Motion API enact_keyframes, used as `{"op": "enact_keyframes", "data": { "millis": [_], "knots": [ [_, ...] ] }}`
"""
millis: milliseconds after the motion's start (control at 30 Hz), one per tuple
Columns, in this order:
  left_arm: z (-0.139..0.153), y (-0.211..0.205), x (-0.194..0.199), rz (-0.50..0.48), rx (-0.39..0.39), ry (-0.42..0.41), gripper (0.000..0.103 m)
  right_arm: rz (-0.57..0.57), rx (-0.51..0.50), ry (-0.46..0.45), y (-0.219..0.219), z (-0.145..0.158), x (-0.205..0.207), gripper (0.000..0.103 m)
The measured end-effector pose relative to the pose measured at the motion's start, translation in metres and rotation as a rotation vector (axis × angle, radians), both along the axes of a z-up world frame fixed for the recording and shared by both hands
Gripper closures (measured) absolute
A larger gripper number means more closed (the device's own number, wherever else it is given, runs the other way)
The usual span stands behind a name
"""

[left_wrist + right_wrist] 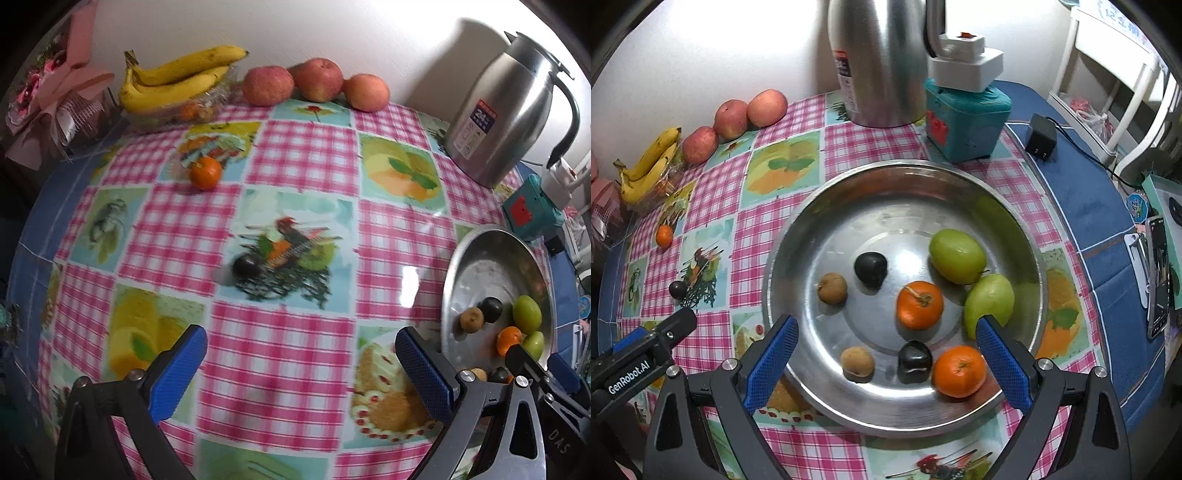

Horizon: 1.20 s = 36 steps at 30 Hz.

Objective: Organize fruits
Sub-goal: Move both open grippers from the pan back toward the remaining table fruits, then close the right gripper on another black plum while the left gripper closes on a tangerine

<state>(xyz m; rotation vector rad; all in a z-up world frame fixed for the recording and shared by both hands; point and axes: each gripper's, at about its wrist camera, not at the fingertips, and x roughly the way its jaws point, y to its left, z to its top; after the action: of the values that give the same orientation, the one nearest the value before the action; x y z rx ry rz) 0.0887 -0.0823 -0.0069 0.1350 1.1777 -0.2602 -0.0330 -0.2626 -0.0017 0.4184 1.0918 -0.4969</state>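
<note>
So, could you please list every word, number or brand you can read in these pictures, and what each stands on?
"GenRobot.AI": black body of the left gripper, in the right wrist view.
"DAS": black frame of the right gripper, in the left wrist view.
"24": label on the tall stainless steel jug; its smaller print is too blurred.

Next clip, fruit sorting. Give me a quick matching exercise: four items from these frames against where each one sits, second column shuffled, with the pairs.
Items:
1. green fruits
2. loose dark fruit
3. apples
4. bananas

Places:
A. on the clear container by the wall
B. in the steel bowl
C. alone mid-tablecloth, ahead of the open left tongs
D. in a row along the wall

Pairs: 1-B, 2-C, 3-D, 4-A
</note>
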Motion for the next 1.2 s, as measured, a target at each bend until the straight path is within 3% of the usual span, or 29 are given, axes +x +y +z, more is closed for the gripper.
{"op": "enact_keyframes", "data": {
  "millis": [267, 500, 600, 867, 1200],
  "knots": [
    [0.011, 0.062, 0.031, 0.086, -0.003, -0.039, 0.000, 0.066, 0.010, -0.034, 0.037, 0.004, 0.027, 0.006],
    [0.002, 0.116, 0.059, 0.215, -0.096, 0.018, 0.000, 0.185, 0.013, -0.094, 0.084, 0.009, 0.063, 0.006],
    [0.000, 0.121, 0.069, 0.192, -0.141, 0.031, 0.000, 0.234, 0.027, -0.106, 0.104, 0.008, 0.079, 0.006],
    [-0.001, 0.138, 0.107, 0.138, -0.151, 0.063, 0.001, 0.330, 0.039, -0.101, 0.142, -0.003, 0.120, 0.007],
    [0.000, 0.137, 0.144, 0.040, -0.139, 0.084, 0.011, 0.418, 0.123, -0.066, 0.169, -0.030, 0.168, 0.040]
  ]
}}
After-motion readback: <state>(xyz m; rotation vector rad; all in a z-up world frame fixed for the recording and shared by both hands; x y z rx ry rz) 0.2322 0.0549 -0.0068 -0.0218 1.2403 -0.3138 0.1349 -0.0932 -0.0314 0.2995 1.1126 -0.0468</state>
